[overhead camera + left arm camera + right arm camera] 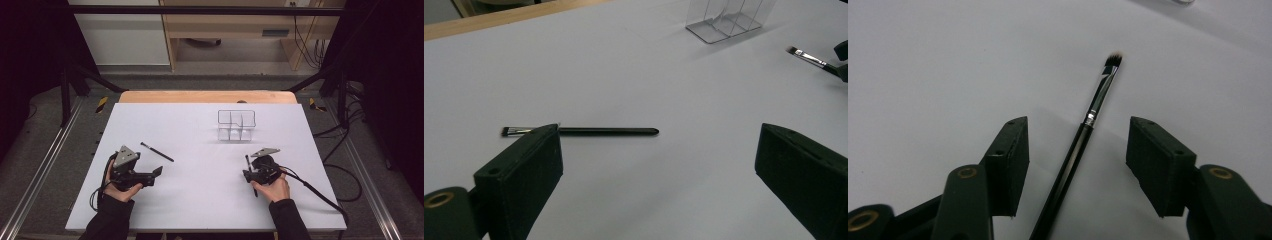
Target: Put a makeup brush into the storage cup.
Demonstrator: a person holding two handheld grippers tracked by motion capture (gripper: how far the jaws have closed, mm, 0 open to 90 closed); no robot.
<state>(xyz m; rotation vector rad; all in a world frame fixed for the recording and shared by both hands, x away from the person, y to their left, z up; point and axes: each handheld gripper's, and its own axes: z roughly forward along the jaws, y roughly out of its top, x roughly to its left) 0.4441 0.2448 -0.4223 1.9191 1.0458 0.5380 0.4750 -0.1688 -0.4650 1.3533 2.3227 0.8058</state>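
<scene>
Right gripper (1075, 150): being held low over the white table (200, 200), jaws apart and straddling a brush, neither pad pressing on it.
Near brush (1083, 135): lying flat on the table between those jaws, bristles pointing away from the hand; it is being lined up, by the look of it, for a grasp on the black handle behind the silver ferrule.
Left gripper (659, 170): being kept wide open and empty above the table, aimed at a second brush, probably waiting its turn.
Second brush (589, 131): lying flat just beyond the left jaws, touched by nothing.
Clear organiser (236, 125): standing upright farther back, well apart from both brushes; likely the place meant for them.
Views compared: the gap between pads and handle is being shown plainly by the right gripper view, while in the high view the right gripper (260, 172) is covering most of its brush. The whole layout is being given by the high view.
</scene>
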